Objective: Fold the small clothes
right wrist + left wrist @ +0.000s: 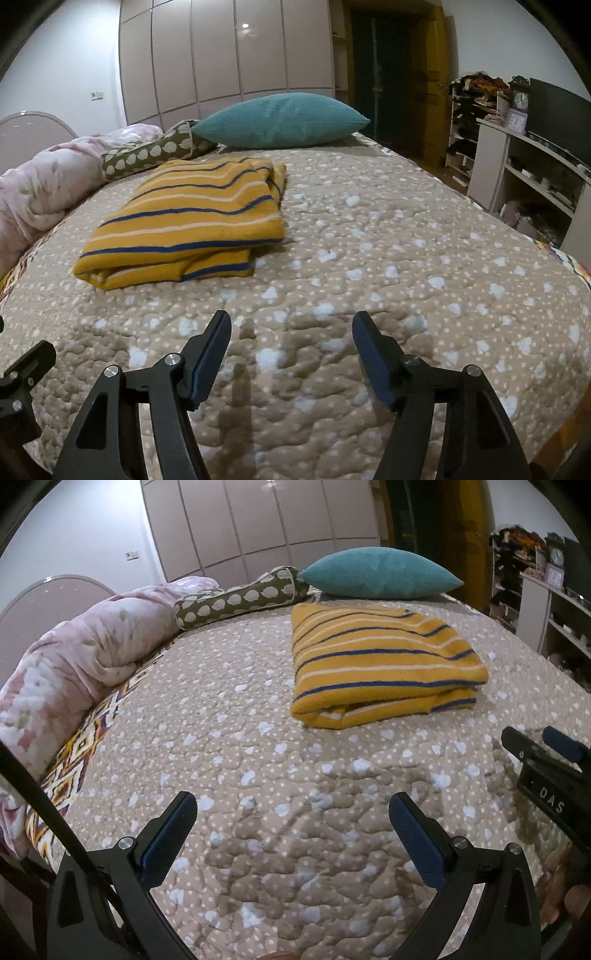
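A yellow garment with blue and white stripes (376, 664) lies folded into a thick rectangle on the bed's quilt (258, 775). In the right wrist view the same folded garment (188, 229) sits left of centre. My left gripper (291, 805) hangs above bare quilt, well short of the garment, jaws wide apart with nothing between them. My right gripper (290, 325) is also over bare quilt, nearer than the garment and to its right, jaws apart and empty. The right gripper's tips (535, 746) show at the right edge of the left wrist view.
A teal pillow (280, 120) and an olive bolster with white spots (240, 600) lie beyond the garment. A bunched pink floral duvet (81, 657) lines the left side. Wardrobe doors (221, 55) stand behind; open shelves (532, 177) stand right of the bed.
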